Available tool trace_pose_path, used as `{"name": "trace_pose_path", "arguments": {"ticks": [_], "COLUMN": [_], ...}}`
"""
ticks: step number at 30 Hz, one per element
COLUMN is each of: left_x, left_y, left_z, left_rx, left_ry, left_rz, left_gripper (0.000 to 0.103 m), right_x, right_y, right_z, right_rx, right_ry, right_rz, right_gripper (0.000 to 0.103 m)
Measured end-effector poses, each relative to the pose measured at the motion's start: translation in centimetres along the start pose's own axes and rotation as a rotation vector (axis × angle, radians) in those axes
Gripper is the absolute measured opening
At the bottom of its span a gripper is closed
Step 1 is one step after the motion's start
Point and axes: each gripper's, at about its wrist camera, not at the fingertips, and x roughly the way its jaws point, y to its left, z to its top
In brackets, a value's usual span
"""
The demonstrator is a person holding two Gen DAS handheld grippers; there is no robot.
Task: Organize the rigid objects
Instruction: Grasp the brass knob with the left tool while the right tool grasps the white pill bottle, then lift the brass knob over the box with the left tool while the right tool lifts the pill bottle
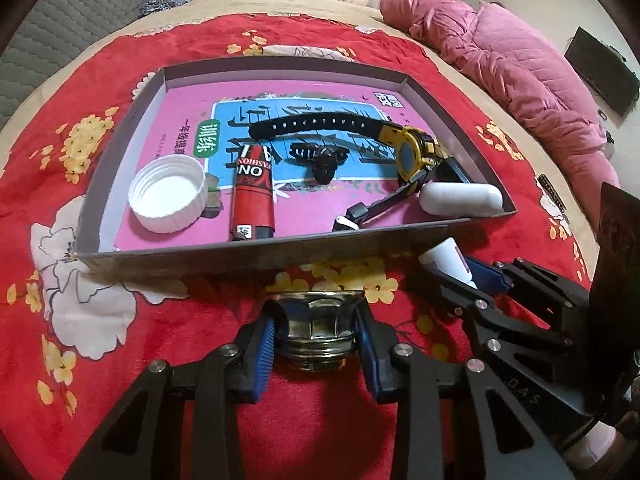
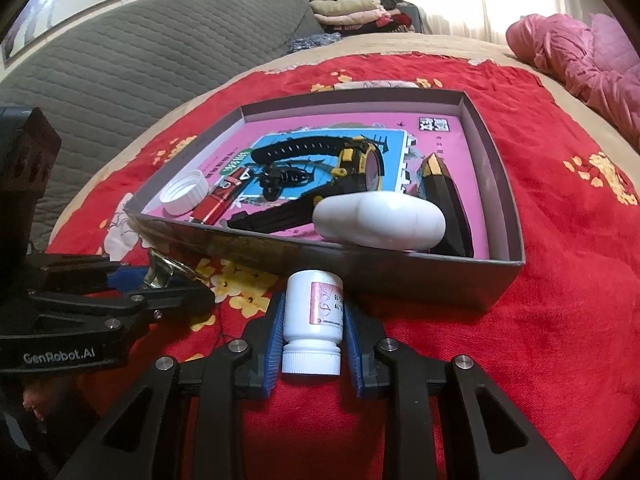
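A shallow grey box point(image 1: 240, 254) with a pink printed floor lies on the red floral blanket point(image 1: 140, 332). Inside it are a white cap point(image 1: 170, 196), a red lighter point(image 1: 253, 204), a black and yellow watch point(image 1: 412, 152), a small black clip point(image 1: 324, 160) and a white oblong case point(image 1: 460, 199). Just in front of the box's near wall, my left gripper point(image 1: 318, 320) is shut on a shiny metal fitting point(image 1: 318, 332). To its right, my right gripper point(image 2: 312, 312) is shut on a small white bottle point(image 2: 314, 312), whose cap points toward the camera.
A black and gold piece point(image 2: 440, 188) lies in the box's right part. A pink quilt point(image 1: 520, 72) is heaped at the far right. A grey quilted cushion point(image 2: 140, 48) and folded clothes point(image 2: 360, 12) lie beyond the blanket.
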Motion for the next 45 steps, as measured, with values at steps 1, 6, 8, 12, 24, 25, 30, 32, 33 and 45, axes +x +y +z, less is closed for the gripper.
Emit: {"name": "trace_pose_path", "arguments": {"ticks": [1,6,8,12,24,25,30,32,33,45], "left_x": [-0.2,-0.8,-1.1,-1.8,-3.2,-3.3,-3.7,-3.8,-3.8,-4.1], "left_y": [0.0,0.0,0.2,0.4,0.2,0.1,-0.1,-0.1,-0.1,0.7], "left_z": [0.0,0.2,0.3,0.5,1.1,1.1,1.4,1.5,1.5,2.3], "left_rx": [0.000,0.005,0.002,-0.004,-0.005,-0.004,0.009,0.012,0.012,-0.015], "left_ry": [-0.006,-0.026,-0.037,-0.057,-0.115,-0.120,-0.145,-0.149,-0.147,-0.184], "left_rz": [0.001,0.006,0.007,0.008,-0.003,-0.002,-0.002,-0.002,-0.005,-0.012], "left_gripper": [0.036,0.036,0.036,0.036,0.036,0.036,0.036,0.036,0.036,0.036], "right_x": [-0.2,-1.0,-1.2,-1.9,-4.5,-4.5,-4.8,-4.9,-5.0,-5.1], "right_y": [0.1,0.2,0.2,0.5,2.2,2.1,1.9,1.9,1.9,1.0], "right_z": [0.1,0.3,0.4,0.6,1.4,1.5,1.6,1.7,1.7,1.7], "right_rx": [-0.003,-0.002,0.000,-0.004,-0.072,-0.071,-0.059,-0.057,-0.058,-0.027], "right_ry": [-0.006,-0.034,-0.042,-0.066,-0.160,-0.161,-0.170,-0.177,-0.179,-0.195], "right_rz": [0.001,0.019,0.028,0.054,0.105,0.107,0.116,0.118,0.117,0.087], "right_gripper": [0.028,0.028,0.028,0.028,0.028,0.028,0.028,0.028,0.028,0.028]}}
